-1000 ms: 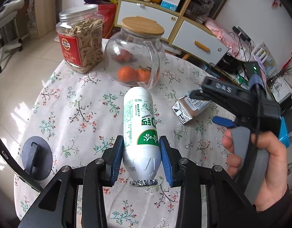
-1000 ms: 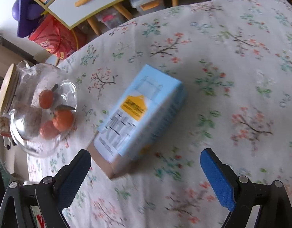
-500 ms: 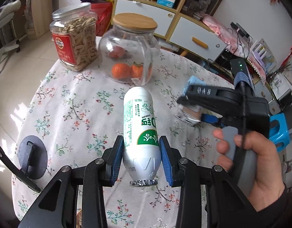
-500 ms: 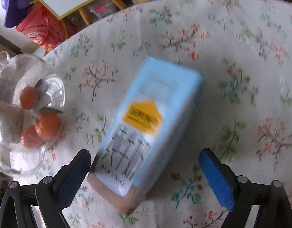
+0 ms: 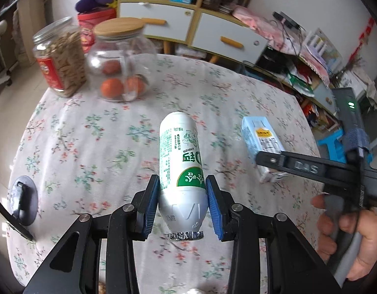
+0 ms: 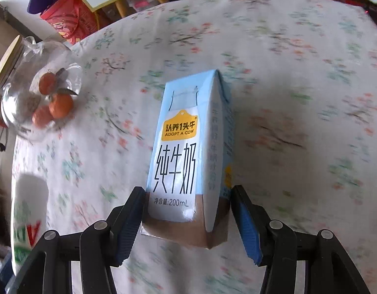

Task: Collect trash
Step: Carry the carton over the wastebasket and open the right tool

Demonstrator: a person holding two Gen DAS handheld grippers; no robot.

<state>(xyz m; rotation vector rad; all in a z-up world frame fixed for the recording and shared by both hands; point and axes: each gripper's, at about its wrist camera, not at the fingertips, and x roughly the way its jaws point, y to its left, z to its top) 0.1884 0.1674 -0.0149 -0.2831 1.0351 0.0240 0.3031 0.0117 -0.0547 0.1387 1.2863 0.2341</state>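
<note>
The milk carton (image 6: 188, 152) carries a yellow badge reading "认养1头牛" and "ADOPT A COW", large black characters "纯牛奶" beneath it, and "净含量:200mL" near its lower edge. The white and green bottle (image 5: 181, 169), centre of the left wrist view, bears print too small and inverted to read. The right tongs (image 5: 308, 169) show embossed letters, not clearly legible.
</note>
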